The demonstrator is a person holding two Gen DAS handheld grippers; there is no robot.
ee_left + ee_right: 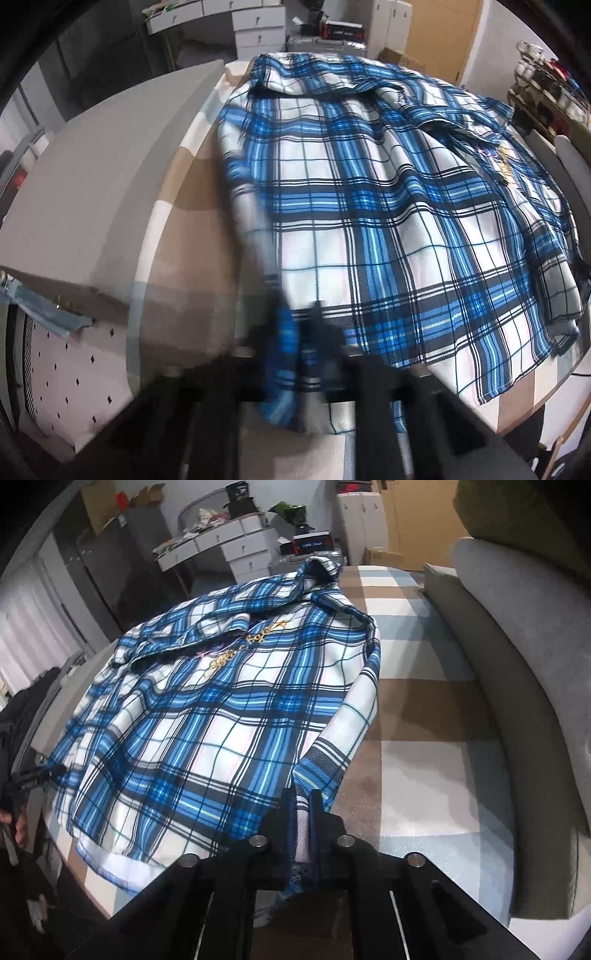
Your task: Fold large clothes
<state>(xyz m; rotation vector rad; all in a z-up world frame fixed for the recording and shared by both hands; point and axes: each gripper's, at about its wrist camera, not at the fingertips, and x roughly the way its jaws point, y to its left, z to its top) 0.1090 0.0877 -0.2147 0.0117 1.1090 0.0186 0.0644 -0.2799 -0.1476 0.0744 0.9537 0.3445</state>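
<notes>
One blue-and-white plaid shirt [388, 206] lies spread across a bed covered with one checked brown, white and pale-blue sheet [417, 716]. One line of gold embroidery [240, 648] runs across the shirt. Two grippers hold its near hem: the left gripper [306, 332] is clamped on a bunched corner of fabric, blurred in its view, and the right gripper [301, 808] is pinched on a folded edge. One grey padded headboard [517, 686] borders the bed.

White drawer unit [240, 552] and grey cushion [517, 686] flank the checked bedsheet [424, 738].
</notes>
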